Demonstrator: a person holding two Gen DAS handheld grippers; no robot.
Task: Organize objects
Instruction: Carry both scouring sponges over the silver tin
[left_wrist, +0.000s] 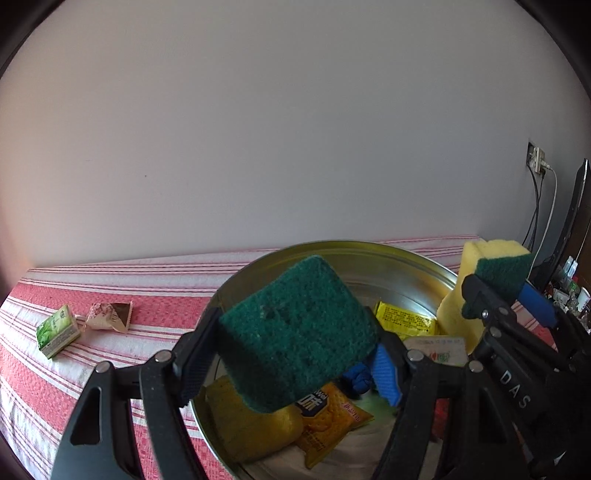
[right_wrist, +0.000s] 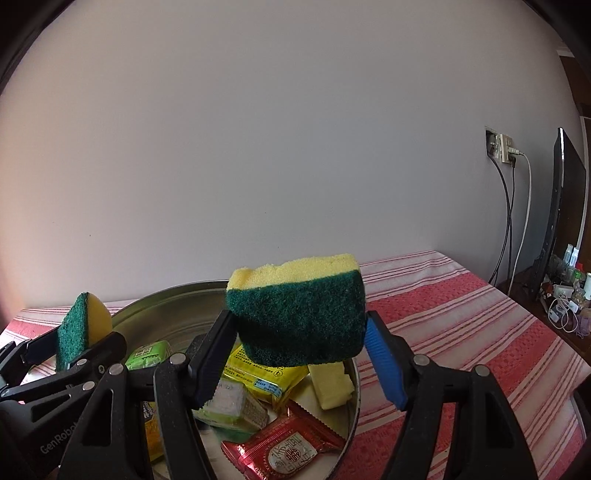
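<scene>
Nearest, the left gripper (left_wrist: 295, 354) has its jaws clamped on a scouring sponge (left_wrist: 295, 332), coarse green face toward the lens, above the round metal tin (left_wrist: 388, 258). The right gripper (right_wrist: 299, 350) likewise squeezes a second sponge (right_wrist: 299, 310), yellow foam uppermost. Glossy snack packets (right_wrist: 284, 450) lie in the tin. Only the left view shows two small packets (left_wrist: 59, 330) at 9 o'clock on the red striped tablecloth (left_wrist: 110, 291).

Right gripper (right_wrist: 301, 345) clamping sponge (right_wrist: 299, 317) above metal bowl (right_wrist: 177, 299), snack packets (right_wrist: 284, 448) inside
</scene>
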